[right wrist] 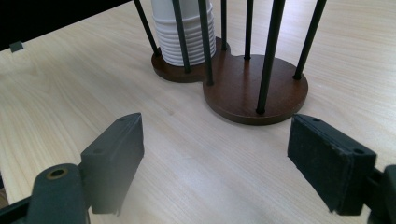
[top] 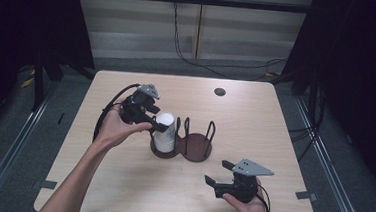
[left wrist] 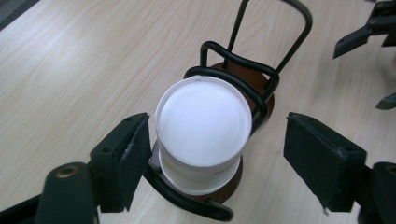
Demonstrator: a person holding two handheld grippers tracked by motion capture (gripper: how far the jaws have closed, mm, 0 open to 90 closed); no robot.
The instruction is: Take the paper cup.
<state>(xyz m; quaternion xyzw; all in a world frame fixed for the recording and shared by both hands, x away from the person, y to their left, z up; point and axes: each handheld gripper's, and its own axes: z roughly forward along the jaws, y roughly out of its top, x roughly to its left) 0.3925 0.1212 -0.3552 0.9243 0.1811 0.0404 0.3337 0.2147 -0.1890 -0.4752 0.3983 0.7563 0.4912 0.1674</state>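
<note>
A round dark grommet (top: 220,91) sits in the table (top: 255,120) near its far edge. Beyond the table, a black cable (top: 180,45) hangs down the wall and trails across the grey floor (top: 189,66). Metal rails (top: 24,124) flank the table.

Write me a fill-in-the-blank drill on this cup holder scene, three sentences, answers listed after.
1. The stack of white paper cups stands in the ______ of the two bays of the wooden cup holder, as the high view shows it.
2. The left gripper has its jaws ______ on either side of the stack.
3. The right gripper holds ______ and sits above the table.

Missing words: left; open; nothing
</note>
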